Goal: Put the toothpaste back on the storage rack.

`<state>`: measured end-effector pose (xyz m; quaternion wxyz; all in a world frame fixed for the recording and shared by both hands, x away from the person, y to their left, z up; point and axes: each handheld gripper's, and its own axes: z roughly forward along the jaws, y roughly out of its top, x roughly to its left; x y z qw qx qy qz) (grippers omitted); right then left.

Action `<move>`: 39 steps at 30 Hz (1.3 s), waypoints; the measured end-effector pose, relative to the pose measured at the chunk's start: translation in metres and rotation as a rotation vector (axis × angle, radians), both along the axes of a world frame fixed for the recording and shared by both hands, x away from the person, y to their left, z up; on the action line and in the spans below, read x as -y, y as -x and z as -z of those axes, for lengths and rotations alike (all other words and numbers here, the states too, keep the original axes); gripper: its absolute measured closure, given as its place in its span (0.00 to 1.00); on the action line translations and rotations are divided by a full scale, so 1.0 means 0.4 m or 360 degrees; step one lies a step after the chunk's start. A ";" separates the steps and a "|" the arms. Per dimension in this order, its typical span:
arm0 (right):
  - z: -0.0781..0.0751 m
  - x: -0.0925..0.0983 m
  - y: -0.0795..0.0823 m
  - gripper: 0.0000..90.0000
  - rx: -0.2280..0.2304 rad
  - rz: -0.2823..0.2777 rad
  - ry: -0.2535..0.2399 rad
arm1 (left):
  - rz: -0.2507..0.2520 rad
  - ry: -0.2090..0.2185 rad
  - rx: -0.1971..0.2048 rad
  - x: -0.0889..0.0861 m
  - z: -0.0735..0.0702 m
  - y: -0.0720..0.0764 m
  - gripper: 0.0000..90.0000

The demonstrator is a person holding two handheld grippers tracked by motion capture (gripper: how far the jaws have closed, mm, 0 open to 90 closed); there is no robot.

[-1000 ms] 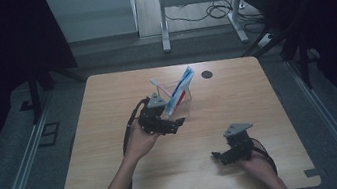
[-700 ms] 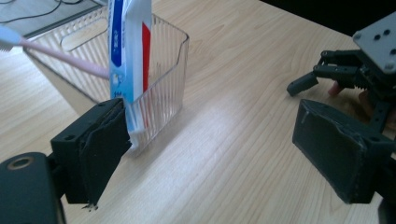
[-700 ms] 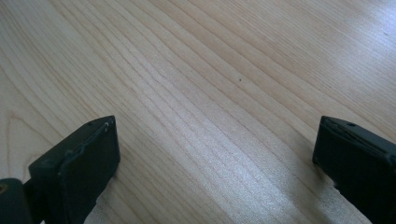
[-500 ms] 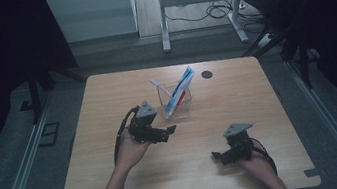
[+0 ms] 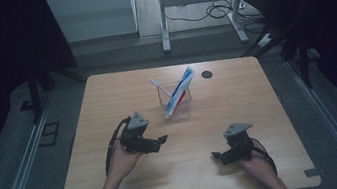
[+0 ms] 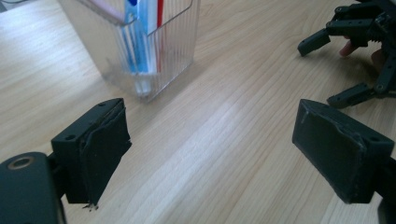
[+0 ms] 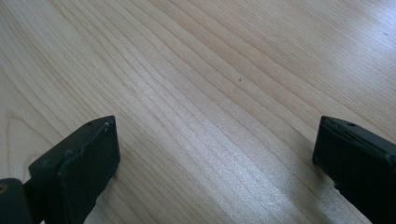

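Note:
A clear ribbed plastic cup (image 5: 176, 103) stands near the middle of the wooden table (image 5: 106, 98). A blue, white and red toothpaste tube (image 5: 181, 90) and a pink-handled toothbrush (image 5: 160, 86) lean inside it. In the left gripper view the cup (image 6: 140, 46) is close ahead at upper left. My left gripper (image 5: 161, 141) is open and empty, front left of the cup and apart from it. Near the front right of the table, my right gripper (image 5: 216, 157) is open over bare wood, its jaws wide apart. The right gripper (image 6: 345, 56) also appears far right in the left gripper view.
A small dark round disc (image 5: 207, 74) lies on the table behind and right of the cup. Beyond the far edge stand a white desk frame (image 5: 198, 4) and cables on the floor. Metal rails (image 5: 22, 177) run along both sides of the table.
My left gripper has drawn back from the cup toward the front left and stands clear of it. The right gripper has stayed in place.

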<state>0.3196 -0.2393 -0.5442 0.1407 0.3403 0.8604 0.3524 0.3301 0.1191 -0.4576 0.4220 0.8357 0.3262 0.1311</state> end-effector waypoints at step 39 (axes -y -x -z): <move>0.000 0.000 0.000 0.00 0.0000 0.0002 -0.0001 | -0.0222 -0.0019 -0.0156 -0.133 0.188 0.115 0.12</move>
